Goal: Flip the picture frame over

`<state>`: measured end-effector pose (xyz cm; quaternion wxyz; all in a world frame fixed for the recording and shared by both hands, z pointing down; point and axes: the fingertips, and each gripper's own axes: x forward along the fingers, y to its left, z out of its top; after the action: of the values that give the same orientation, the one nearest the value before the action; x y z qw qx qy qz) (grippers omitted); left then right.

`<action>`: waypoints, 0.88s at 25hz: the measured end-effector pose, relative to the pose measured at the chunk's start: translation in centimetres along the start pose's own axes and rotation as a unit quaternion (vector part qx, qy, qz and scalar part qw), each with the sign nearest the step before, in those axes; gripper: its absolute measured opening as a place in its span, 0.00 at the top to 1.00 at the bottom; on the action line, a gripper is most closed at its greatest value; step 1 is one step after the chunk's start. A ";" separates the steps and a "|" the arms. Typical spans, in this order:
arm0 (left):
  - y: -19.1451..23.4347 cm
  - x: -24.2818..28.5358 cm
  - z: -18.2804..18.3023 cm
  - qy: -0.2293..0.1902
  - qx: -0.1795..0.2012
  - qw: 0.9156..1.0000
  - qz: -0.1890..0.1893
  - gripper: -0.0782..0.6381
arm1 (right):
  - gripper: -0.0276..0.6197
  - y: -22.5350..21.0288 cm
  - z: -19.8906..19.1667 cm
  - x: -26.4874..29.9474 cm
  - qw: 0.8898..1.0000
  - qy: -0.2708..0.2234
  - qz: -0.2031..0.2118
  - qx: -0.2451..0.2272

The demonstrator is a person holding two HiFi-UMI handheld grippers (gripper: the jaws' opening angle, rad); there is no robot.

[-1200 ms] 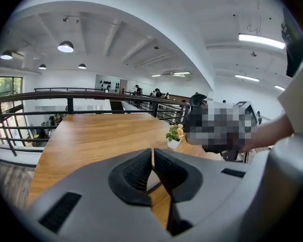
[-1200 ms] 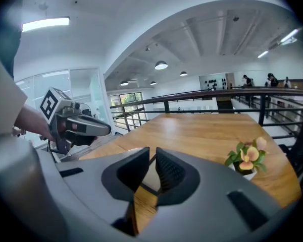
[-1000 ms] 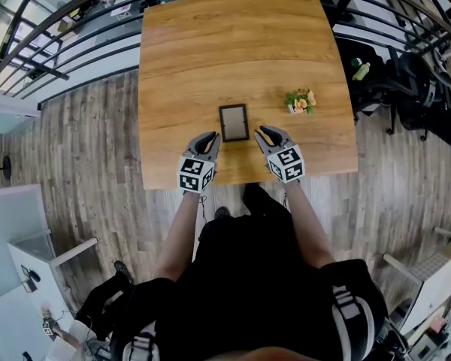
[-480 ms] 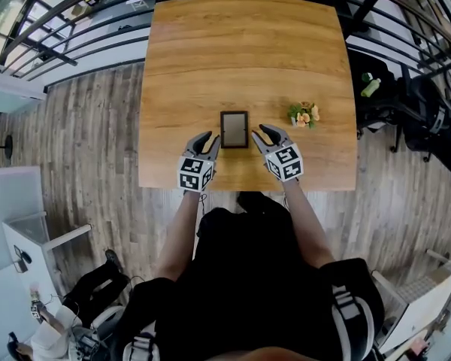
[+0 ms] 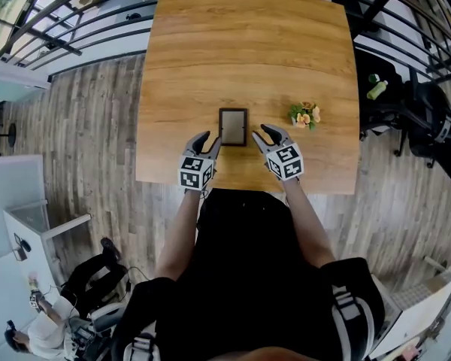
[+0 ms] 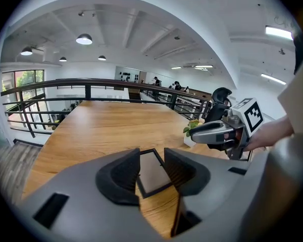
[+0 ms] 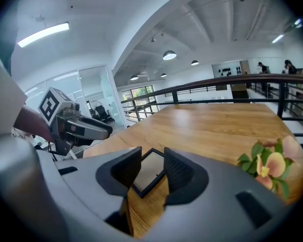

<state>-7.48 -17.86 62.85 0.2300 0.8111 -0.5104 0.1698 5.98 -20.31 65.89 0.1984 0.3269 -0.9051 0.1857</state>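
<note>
A small black-rimmed picture frame (image 5: 233, 126) with a greyish panel lies flat on the wooden table (image 5: 248, 51), near its front edge. My left gripper (image 5: 203, 138) hovers just off the frame's near left corner, and my right gripper (image 5: 267, 133) off its near right corner. Both have just been opening their jaws and stand open with nothing gripped. In the left gripper view the frame (image 6: 152, 173) shows through the gap of the left gripper (image 6: 151, 156). The right gripper view shows the frame (image 7: 147, 173) beyond the right gripper (image 7: 152, 158).
A little pot of orange flowers (image 5: 304, 114) stands on the table right of the frame, close to my right gripper; it also shows as flowers (image 7: 270, 165) and as flowers (image 6: 192, 127). Black railings (image 5: 75, 21) ring the table. A wood floor lies below.
Both grippers have sunk a little toward the table beside the frame's near corners. The frame itself lies where it was.
</note>
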 end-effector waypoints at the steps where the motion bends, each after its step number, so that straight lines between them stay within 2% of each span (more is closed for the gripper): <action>1: -0.1 0.1 -0.4 0.004 -0.002 1.000 0.001 0.68 | 0.73 0.0 -0.1 -0.1 1.000 0.001 0.001 0.000; 15: 0.7 2.3 -2.7 0.026 -0.036 0.999 0.013 0.68 | 0.73 -0.6 -2.6 -0.3 0.999 0.033 0.004 0.011; 22: 1.6 3.9 -3.5 0.042 -0.044 0.998 0.006 0.68 | 0.74 -0.8 -3.4 0.1 0.999 0.042 -0.003 0.021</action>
<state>-7.38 -19.48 68.12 0.2851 0.7895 -0.5120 0.1824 7.25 -19.42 68.99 0.2302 0.3254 -0.8909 0.2179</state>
